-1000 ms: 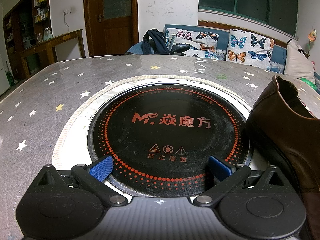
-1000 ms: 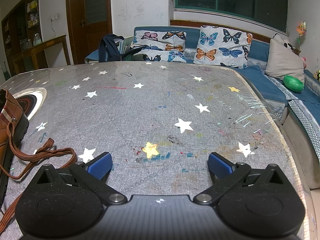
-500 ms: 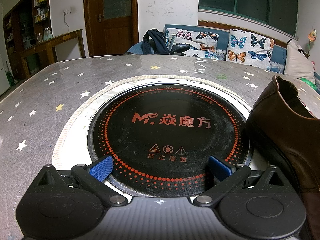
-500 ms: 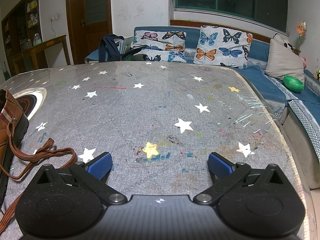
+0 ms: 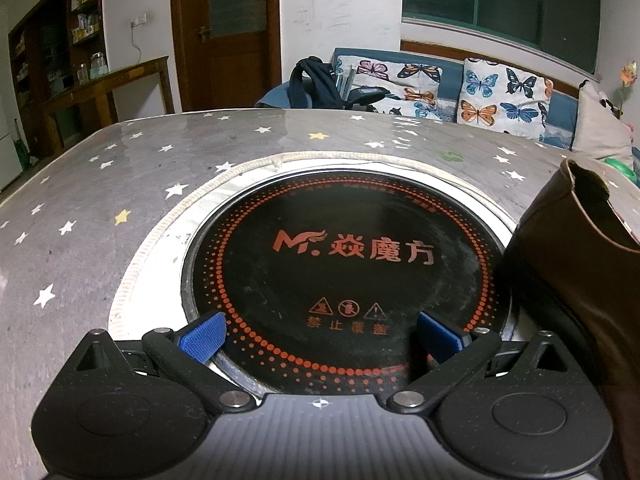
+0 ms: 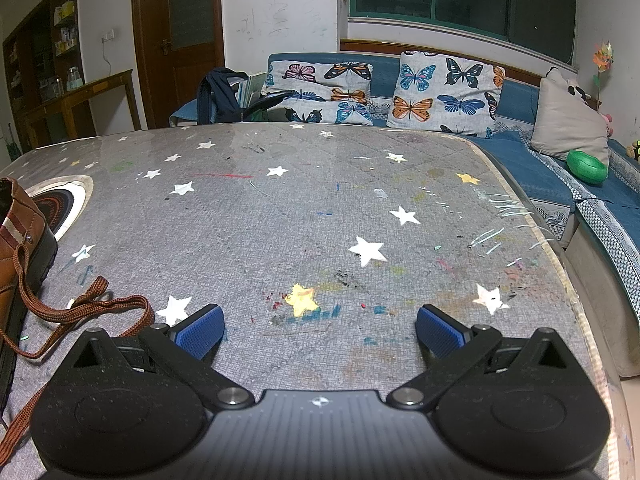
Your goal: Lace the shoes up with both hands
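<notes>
Brown woven lace [image 6: 80,312] lies slack near table's left edge beside brown leather shoe [image 5: 580,264]; left gripper [image 5: 320,336] and right gripper [image 6: 318,332] are held wide open, empty. Snagging is risked.

Star-patterned table [image 6: 320,208] — brown shoe [image 5: 580,264]; loose lace [image 6: 80,312]

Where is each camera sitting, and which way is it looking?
Left wrist: on the left gripper, low over the table, facing the round black cooktop; jaws wide open, brown shoe on its right.
Right wrist: on the right gripper, facing across the starry table toward the sofa; jaws wide open, loose brown lace on its left.
Shared: same shoe, table, cooktop, butterfly cushions and door. No hand shows in either.
</notes>
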### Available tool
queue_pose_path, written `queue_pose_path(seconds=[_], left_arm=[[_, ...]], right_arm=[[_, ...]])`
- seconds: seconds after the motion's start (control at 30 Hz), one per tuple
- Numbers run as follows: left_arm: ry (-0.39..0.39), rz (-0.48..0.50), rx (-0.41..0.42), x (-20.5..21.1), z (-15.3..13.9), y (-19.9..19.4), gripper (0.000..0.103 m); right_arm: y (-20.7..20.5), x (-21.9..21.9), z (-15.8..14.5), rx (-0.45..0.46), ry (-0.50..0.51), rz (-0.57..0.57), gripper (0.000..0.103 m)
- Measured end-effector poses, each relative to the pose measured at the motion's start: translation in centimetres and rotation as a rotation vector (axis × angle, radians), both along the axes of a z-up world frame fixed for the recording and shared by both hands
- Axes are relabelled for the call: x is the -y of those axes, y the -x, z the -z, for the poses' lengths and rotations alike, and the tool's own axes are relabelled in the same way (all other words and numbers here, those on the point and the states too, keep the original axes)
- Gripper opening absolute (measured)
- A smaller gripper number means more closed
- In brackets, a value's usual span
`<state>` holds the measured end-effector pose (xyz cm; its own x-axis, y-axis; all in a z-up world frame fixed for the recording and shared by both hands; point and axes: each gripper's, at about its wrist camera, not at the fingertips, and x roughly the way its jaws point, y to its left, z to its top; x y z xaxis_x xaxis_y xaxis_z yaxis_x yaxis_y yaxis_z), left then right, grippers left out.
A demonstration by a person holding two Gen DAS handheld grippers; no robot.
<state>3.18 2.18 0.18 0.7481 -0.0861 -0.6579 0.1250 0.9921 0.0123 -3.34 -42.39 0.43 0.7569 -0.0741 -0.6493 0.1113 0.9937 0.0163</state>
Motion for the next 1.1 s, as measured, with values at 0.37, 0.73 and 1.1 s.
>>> queue_pose_path(seconds=[0.37, 0.73, 1.1], left_arm=[[-0.001, -0.011, 0.003, -0.38, 0.07, -0.4, 0.103], [0.001, -0.011, 0.003, -0.36, 0.06, -0.42, 0.103], [0.004, -0.012, 0.004, -0.49, 0.03, -0.44, 0.103]], right_arm=[[0.0, 0.0, 0.0, 0.0, 0.0, 0.0, 0.103], [-0.01, -0.02, 0.01, 0.0, 0.0, 0.0, 0.103], [-0.01, -0.02, 0.01, 0.0, 0.0, 0.0, 0.103]])
